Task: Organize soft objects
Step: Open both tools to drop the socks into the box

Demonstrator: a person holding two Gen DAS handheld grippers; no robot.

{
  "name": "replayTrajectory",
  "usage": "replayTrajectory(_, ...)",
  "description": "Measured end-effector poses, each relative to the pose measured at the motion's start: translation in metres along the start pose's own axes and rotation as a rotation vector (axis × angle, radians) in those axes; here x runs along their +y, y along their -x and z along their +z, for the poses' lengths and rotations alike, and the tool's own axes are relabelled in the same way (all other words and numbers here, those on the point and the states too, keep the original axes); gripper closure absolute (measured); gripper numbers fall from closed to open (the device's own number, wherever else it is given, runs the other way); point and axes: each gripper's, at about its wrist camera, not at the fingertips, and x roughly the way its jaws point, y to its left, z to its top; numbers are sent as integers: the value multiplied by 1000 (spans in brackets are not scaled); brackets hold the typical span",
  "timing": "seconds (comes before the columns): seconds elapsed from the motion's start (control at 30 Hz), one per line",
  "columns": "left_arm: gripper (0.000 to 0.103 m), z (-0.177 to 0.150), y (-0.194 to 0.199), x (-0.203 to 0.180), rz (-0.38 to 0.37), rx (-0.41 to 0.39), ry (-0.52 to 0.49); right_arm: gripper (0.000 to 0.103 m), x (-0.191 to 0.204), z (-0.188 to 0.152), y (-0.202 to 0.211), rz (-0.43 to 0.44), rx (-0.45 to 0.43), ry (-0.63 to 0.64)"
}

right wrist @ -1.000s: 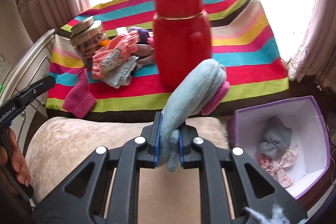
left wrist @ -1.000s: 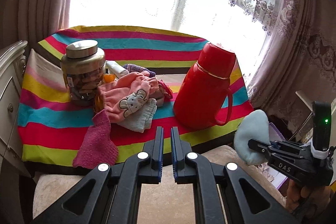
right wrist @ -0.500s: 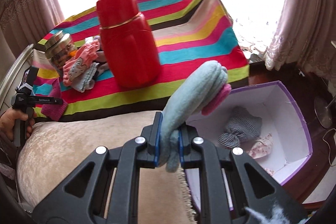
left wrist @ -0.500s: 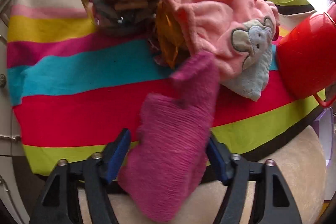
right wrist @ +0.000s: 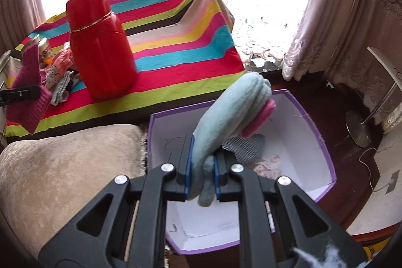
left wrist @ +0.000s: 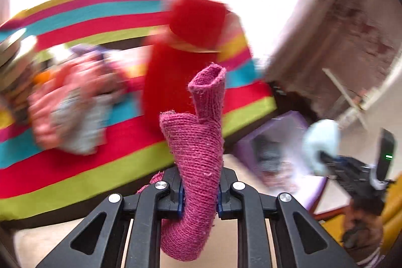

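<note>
L gripper (left wrist: 198, 194) jaws closing on pink sock (left wrist: 198, 162) — R gripper (right wrist: 203, 175) grips blue sock (right wrist: 233, 107).

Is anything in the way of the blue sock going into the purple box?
Nothing visible. The blue sock, held by the right gripper, hangs over the open purple box, which holds only some cloth at the bottom.

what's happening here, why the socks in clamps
A person is sorting soft things with a handheld gripper in each hand. The left gripper is closing on a magenta knitted sock, already lifted off the striped tablecloth. The right gripper is clamped on a rolled pale blue fleece sock, held over the open purple-edged white box, where some checked and floral fabric pieces already lie. A small pile of clothes is left beside the red thermos flask.
</note>
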Motion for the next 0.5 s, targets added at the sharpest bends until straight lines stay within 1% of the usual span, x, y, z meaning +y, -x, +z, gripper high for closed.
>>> replayTrajectory(0.13, 85, 7, -23, -63, -130, 20, -63, 86, -15, -2, 3, -30, -7, -28)
replayTrajectory(0.2, 81, 7, -36, -88, -175, 44, -82, 85, -25, -2, 4, -47, -7, -54)
replayTrajectory(0.27, 66, 7, -51, -108, -218, 80, -106, 82, -37, -3, 4, -68, -10, -93)
replayTrajectory(0.3, 50, 6, -58, -116, -215, 92, -122, 80, -42, -4, 4, -73, -8, -109)
replayTrajectory(0.33, 39, 4, -63, -123, -201, 97, -136, 78, -48, -5, 3, -73, -4, -126)
replayTrajectory(0.37, 37, 1, -68, -127, -195, 98, -144, 68, -52, -5, 2, -74, 3, -140)
replayTrajectory(0.4, 37, -2, -70, -130, -194, 103, -150, 52, -55, -6, 1, -78, 6, -148)
replayTrajectory(0.43, 37, -5, -73, -131, -180, 109, -159, 42, -57, -7, 1, -82, 2, -152)
replayTrajectory(0.47, 37, -3, -75, -130, -148, 108, -169, 28, -58, -8, 2, -88, -8, -153)
replayTrajectory(0.5, 37, -6, -74, -129, -111, 98, -178, 23, -58, -9, 4, -95, -24, -153)
